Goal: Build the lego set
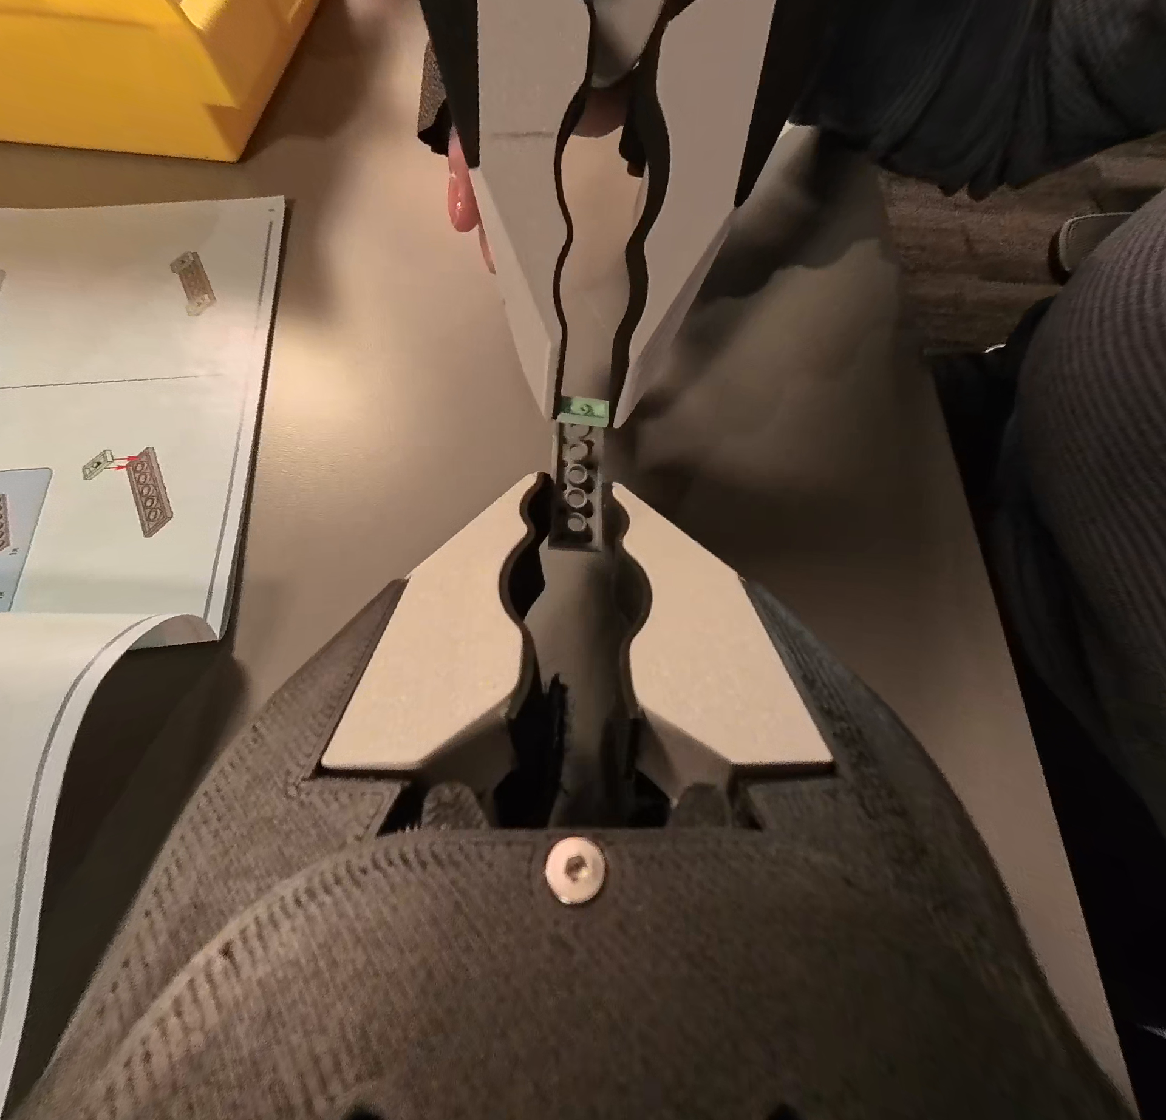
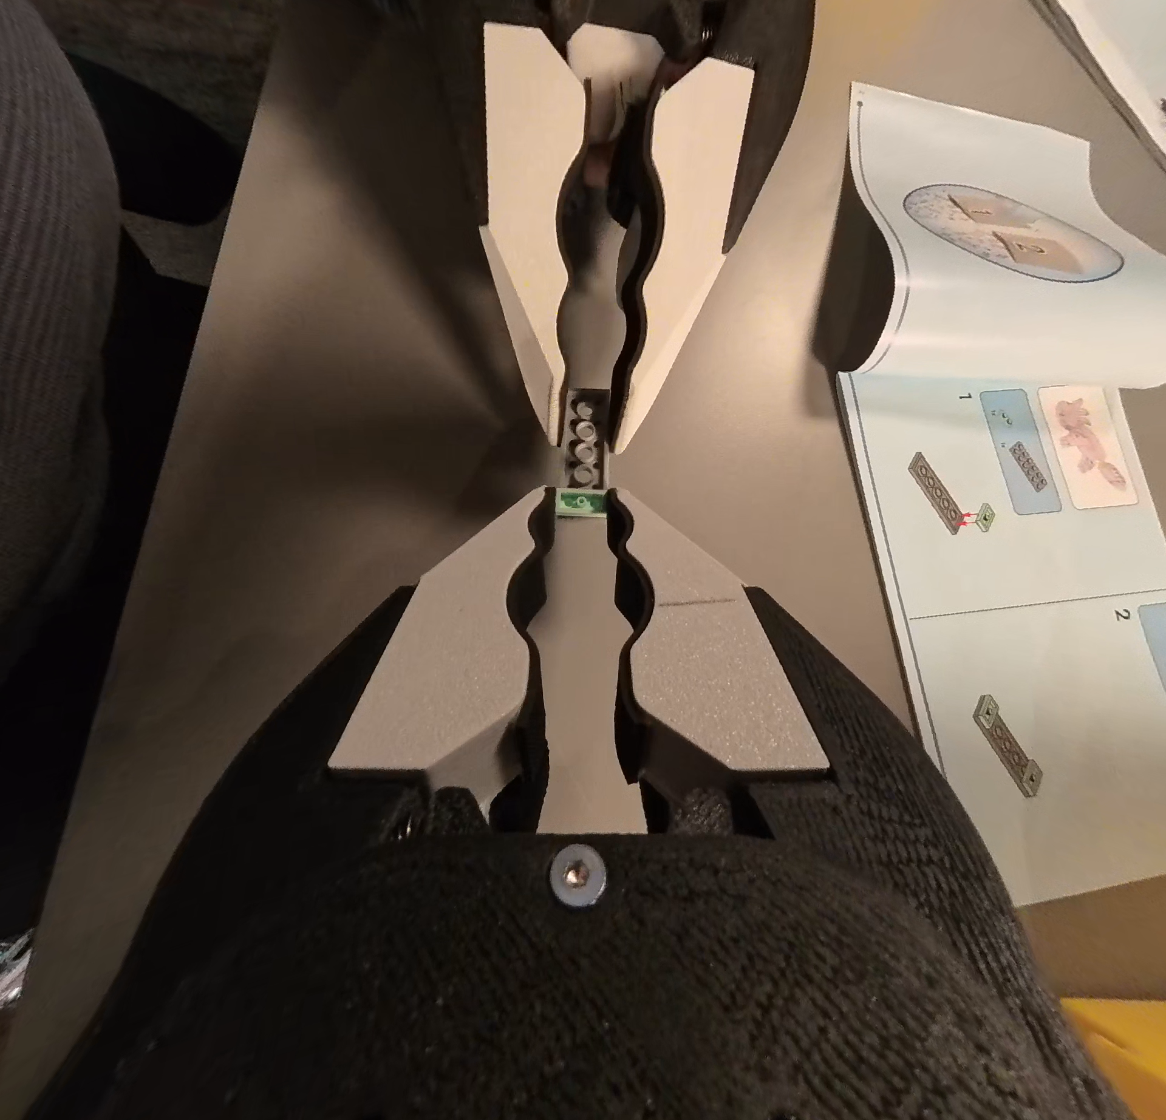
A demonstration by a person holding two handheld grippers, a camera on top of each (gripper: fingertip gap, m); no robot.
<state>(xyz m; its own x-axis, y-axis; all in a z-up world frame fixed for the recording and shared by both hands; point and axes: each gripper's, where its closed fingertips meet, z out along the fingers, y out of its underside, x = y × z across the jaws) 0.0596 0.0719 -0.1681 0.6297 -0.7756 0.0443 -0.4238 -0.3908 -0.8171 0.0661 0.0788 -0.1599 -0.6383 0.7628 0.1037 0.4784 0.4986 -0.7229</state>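
Note:
My left gripper (image 1: 577,483) is shut on a long grey studded plate (image 1: 577,497) and holds it lengthwise between its fingertips, above the table. My right gripper (image 1: 585,420) comes in from the opposite side, tip to tip with the left. It is shut on a small green plate (image 1: 583,410), which sits at the far end of the grey plate and touches it. In the right wrist view the right gripper (image 2: 579,494) clamps the green plate (image 2: 580,502). Just beyond it, the left gripper (image 2: 587,453) grips the grey plate (image 2: 583,440).
An open instruction booklet (image 1: 126,396) lies on the beige table (image 1: 378,333); it also shows in the right wrist view (image 2: 1009,522). A yellow box (image 1: 126,49) stands beyond it. A person's dark sleeve (image 1: 978,49) and leg (image 1: 1085,459) are past the table edge. The grippers are tip to tip, or close to it.

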